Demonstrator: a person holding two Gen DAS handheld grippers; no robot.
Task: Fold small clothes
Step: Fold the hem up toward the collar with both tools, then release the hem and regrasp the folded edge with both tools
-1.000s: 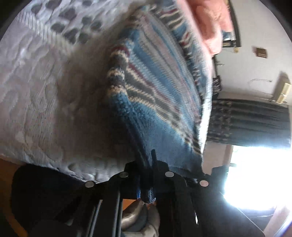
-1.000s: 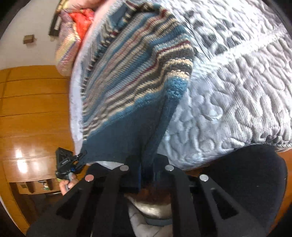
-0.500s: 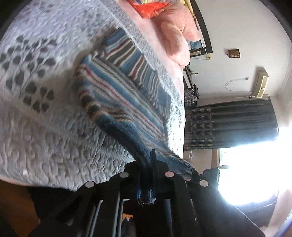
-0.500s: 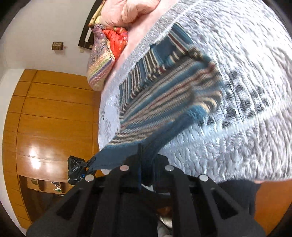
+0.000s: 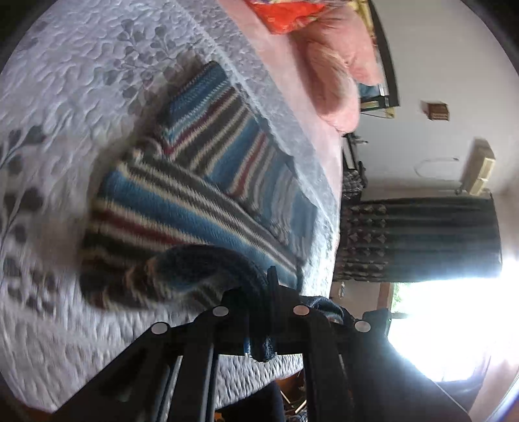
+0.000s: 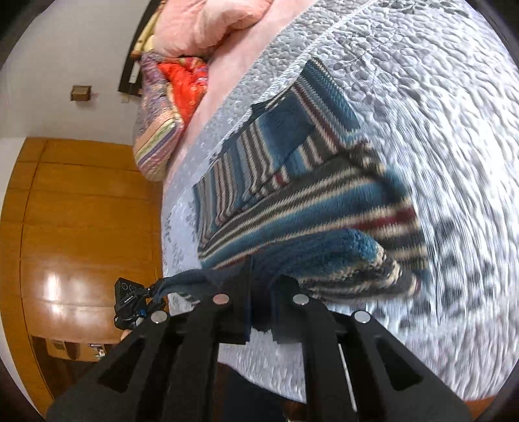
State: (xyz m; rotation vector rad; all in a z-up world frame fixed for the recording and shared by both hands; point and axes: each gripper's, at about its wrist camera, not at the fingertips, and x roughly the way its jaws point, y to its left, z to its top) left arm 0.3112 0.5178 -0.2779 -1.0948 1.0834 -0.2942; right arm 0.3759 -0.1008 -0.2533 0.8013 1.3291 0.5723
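Note:
A small striped knit sweater point(image 5: 201, 201) in blue, grey, cream and dark red lies on the grey quilted bedspread point(image 5: 65, 81). Its dark blue hem is lifted and curls over the body. My left gripper point(image 5: 264, 292) is shut on one end of that hem. In the right wrist view the same sweater point(image 6: 308, 201) spreads across the bedspread point(image 6: 438, 113), and my right gripper point(image 6: 262, 285) is shut on the hem's other end. The left gripper point(image 6: 136, 298) also shows there, low at the left, with the hem stretched across to it.
Pink pillows point(image 6: 207, 26) and a red and striped cushion point(image 6: 168, 97) lie at the head of the bed. A wooden wardrobe point(image 6: 71, 227) stands beyond the bed's edge. Dark curtains point(image 5: 415, 240) hang beside a bright window point(image 5: 447, 324).
Both grippers have carried the hem up and forward over the sweater. The garment now lies further out on the bed, with the lower part doubling over the body.

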